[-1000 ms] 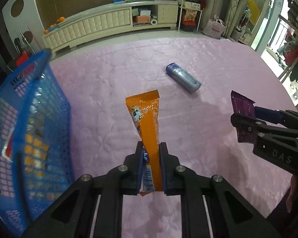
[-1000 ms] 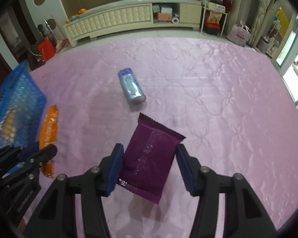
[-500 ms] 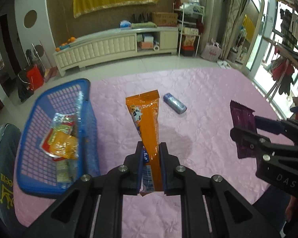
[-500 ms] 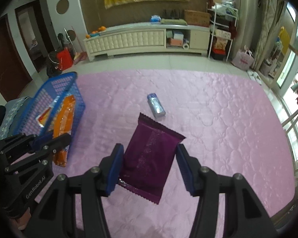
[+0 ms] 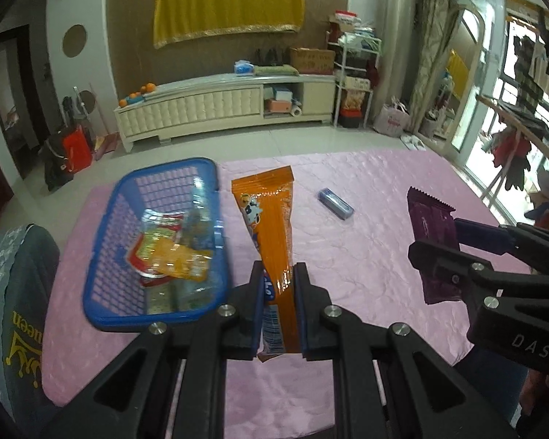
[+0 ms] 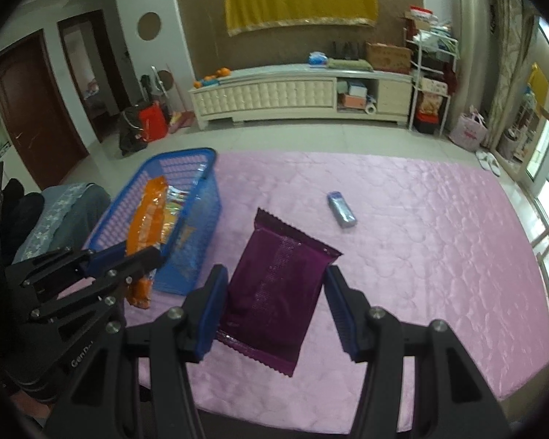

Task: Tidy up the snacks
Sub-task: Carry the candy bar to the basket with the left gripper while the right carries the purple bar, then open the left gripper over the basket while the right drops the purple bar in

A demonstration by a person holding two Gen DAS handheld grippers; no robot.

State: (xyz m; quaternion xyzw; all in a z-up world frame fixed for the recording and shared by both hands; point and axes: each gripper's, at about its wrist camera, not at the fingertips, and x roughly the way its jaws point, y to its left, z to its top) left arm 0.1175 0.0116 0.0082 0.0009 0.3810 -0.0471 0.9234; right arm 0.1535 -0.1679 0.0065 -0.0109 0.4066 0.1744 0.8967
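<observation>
My left gripper is shut on the lower end of a long orange snack packet, held in the air just right of the blue basket. In the right wrist view the same orange packet hangs in front of the basket. My right gripper is shut on a purple snack packet, also raised above the pink mat. From the left wrist view that purple packet shows edge-on at the right. A small blue-silver packet lies alone on the mat, also visible as the blue-silver packet.
The basket holds several snack packets. The pink quilted mat ends at tile floor beyond. A person's grey-clothed leg is at the mat's left edge. A long white cabinet stands at the far wall.
Both grippers have risen with their packets still held. The mat and basket now look farther below, and the basket's inside has come into view.
</observation>
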